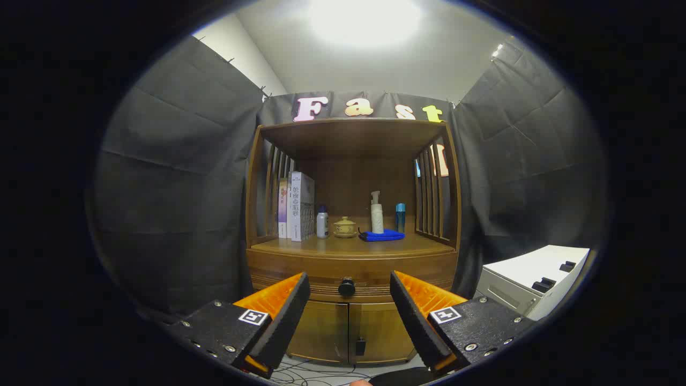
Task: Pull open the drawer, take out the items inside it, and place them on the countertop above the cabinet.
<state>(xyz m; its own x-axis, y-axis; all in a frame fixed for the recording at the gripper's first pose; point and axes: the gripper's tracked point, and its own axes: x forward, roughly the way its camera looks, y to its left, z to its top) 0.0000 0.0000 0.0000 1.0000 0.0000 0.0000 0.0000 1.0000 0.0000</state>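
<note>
Squarely ahead: open claw (349, 292) frames drawer knob (347, 287).

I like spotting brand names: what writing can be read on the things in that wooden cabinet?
Books: print on the spines, too blurred to read.
White bottle, pump bottle, blue bottle: nothing legible.
Gripper: open, drawer knob beyond its fingers; square markers, no words.

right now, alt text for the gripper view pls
The open claw faces a wooden cabinet's shut drawer, its dark knob seen between the fingers, beyond them. On the countertop stand books, bottles, a lidded pot and a blue cloth.
</note>
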